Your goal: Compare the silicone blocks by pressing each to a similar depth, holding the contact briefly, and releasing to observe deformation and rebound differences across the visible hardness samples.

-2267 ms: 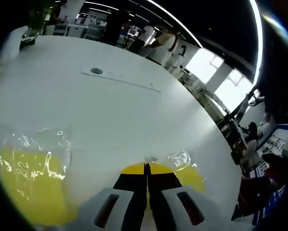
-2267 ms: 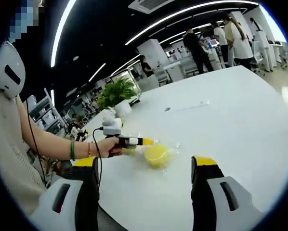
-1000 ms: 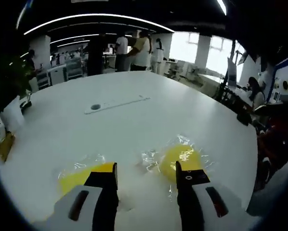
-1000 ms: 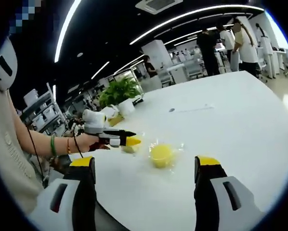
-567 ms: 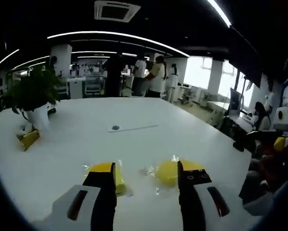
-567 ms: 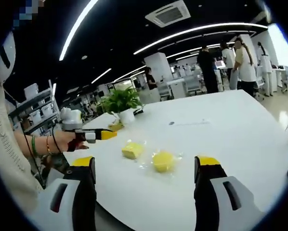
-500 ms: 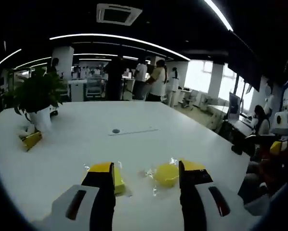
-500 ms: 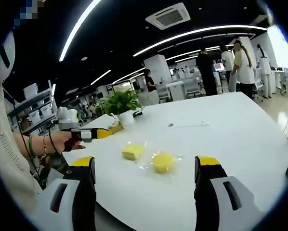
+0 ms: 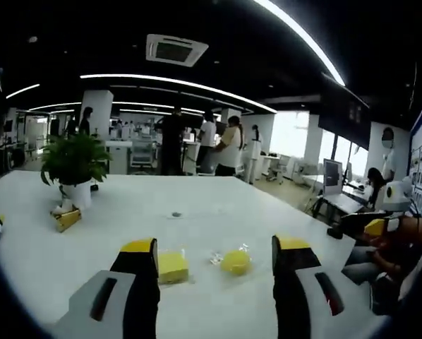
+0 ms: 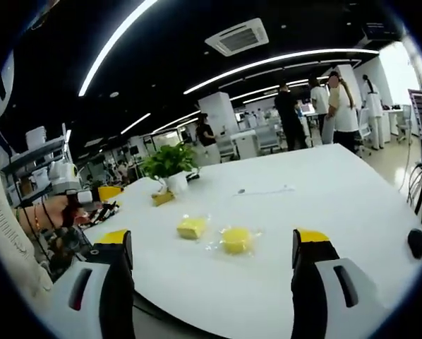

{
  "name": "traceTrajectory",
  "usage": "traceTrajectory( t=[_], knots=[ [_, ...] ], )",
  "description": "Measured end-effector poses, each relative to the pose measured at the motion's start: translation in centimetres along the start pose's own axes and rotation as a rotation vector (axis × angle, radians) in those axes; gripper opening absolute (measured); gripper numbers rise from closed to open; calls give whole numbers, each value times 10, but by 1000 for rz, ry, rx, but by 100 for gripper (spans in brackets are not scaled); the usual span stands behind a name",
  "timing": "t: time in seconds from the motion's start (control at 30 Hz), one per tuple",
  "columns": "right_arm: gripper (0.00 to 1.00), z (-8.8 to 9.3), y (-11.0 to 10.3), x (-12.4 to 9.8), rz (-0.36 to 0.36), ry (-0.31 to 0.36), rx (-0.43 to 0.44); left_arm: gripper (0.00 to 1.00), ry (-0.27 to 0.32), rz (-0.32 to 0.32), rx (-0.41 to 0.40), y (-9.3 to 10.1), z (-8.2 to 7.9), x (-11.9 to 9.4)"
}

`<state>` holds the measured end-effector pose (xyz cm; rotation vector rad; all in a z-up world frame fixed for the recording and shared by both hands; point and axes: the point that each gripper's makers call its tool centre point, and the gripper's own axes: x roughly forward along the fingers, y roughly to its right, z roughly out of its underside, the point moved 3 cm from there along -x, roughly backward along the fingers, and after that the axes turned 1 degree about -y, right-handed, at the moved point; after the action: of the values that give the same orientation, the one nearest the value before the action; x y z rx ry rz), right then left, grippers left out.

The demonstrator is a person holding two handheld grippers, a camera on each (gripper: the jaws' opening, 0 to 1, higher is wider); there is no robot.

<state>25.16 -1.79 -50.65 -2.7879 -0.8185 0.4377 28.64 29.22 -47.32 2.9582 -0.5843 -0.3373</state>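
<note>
Yellow silicone samples are seen lying on the white desk (image 9: 218,212), each in a clear wrapper: a square block (image 9: 172,267) to the left and a round block (image 9: 235,262) just to its right, near each other but apart. In the right gripper view the same pair is seen further off, square block (image 10: 191,227) left, round block (image 10: 236,240) right.

Neither block is being touched. No dent or mark of pressing can be made out at this range, so how many presses are done cannot be told; judged from the pose, a pause between presses or a finish is equally possible.

The left gripper (image 9: 214,265) is held low and level, well back from the blocks, jaws parted wide with nothing between them. The right gripper (image 10: 211,272) is likewise released and bare, held back at the near desk edge. At the far left of the right gripper view the left hand (image 10: 59,212) is seen, raised off the desk.

A potted plant (image 9: 73,166) is noted at the far left.
</note>
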Motion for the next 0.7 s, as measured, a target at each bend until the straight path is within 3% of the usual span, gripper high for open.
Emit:
traceTrajectory(
  t=[0.27,0.43,0.7],
  knots=[
    [83,-7,-10,-1,12,40,-18,71,47,-48,9,-23,-10,-37],
    [82,-9,-22,-3,-9,65,-50,78,109,-82,14,-34,-19,-59],
    [84,0,-33,-3,-37,38,-63,80,82,-117,-41,-42,3,-74]
  ],
)
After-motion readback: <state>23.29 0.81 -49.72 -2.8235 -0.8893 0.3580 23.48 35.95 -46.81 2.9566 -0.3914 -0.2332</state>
